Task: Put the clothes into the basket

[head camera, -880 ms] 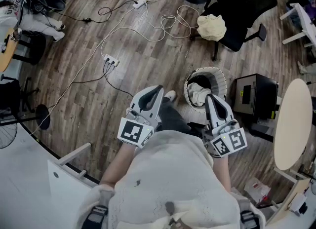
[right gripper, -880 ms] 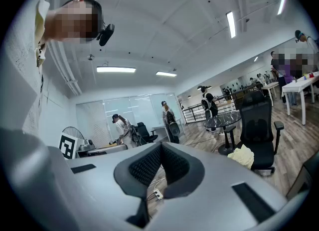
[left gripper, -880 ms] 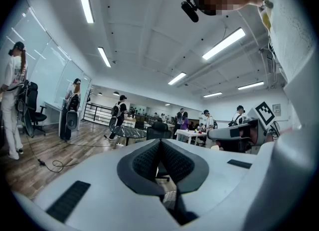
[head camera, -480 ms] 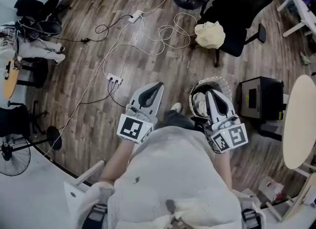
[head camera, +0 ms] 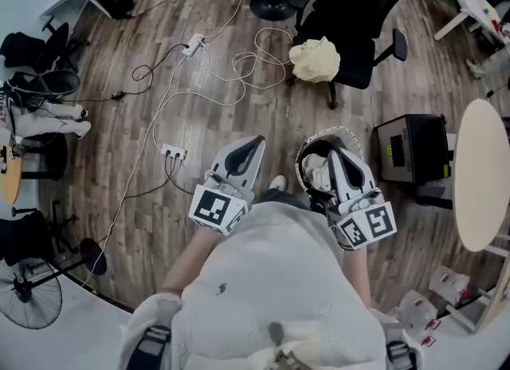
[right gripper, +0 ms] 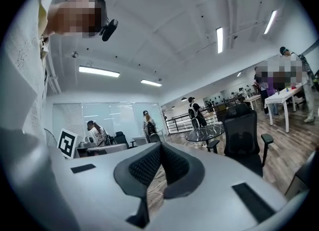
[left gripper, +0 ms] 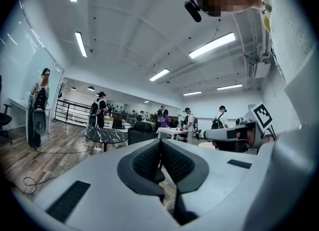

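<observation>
Wood-plank flooring (head camera: 103, 153) spreads out below you, crossed by loose white cables (head camera: 239, 65). You hold both tools level in front of your body. Your left gripper (head camera: 256, 143) has its dark ribbed fingers (left gripper: 147, 160) pressed together with nothing between them. Your right gripper (head camera: 333, 153) is the same, its fingers (right gripper: 144, 165) closed on nothing.

The round woven basket with a pale rim (head camera: 351, 133) stands on the floor just beside your right gripper and partly under it. A crumpled white cloth (head camera: 319, 171) lies inside it. A bunched cream-coloured garment (head camera: 314, 59) rests on the seat of the black office chair (head camera: 358, 9), well apart from the basket and from both grippers.
</observation>
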Motion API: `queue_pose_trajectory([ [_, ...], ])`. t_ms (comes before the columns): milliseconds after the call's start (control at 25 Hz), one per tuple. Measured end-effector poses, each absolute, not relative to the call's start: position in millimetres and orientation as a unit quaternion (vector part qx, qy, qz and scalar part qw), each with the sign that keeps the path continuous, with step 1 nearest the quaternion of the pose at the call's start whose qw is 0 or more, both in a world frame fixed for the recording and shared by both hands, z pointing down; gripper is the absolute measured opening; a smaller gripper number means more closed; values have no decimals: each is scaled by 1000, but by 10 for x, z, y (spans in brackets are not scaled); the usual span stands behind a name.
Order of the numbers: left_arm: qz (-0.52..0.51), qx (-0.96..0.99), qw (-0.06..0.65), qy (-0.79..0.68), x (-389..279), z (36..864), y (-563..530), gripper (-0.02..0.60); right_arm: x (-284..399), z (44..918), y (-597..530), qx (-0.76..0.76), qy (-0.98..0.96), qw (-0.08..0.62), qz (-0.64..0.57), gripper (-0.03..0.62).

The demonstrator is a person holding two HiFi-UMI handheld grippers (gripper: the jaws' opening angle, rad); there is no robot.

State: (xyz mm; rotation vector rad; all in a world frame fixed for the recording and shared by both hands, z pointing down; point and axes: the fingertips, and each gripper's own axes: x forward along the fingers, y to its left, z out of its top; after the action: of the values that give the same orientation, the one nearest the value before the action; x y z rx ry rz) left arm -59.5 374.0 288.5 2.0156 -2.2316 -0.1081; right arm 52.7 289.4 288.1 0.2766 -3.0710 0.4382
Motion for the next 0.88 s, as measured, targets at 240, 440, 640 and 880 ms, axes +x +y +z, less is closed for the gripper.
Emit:
queue_pose_trajectory([
  [240,-47,705,57,-705,-484,2779,3424,23,637,2864,2737,123,-982,15,141,6],
  [440,-55,730,66,-678,-390,2768,3161,169,684,2859,2575,137,-982,17,129,6],
  [640,-46,737,67,-671,-310,2785,2964,153,729,2886,2415,143,-980,19,138,6],
  [880,-40,728,71,-680,-418,2822,2838,153,620,2916,2239,133,-980,21,144,6],
])
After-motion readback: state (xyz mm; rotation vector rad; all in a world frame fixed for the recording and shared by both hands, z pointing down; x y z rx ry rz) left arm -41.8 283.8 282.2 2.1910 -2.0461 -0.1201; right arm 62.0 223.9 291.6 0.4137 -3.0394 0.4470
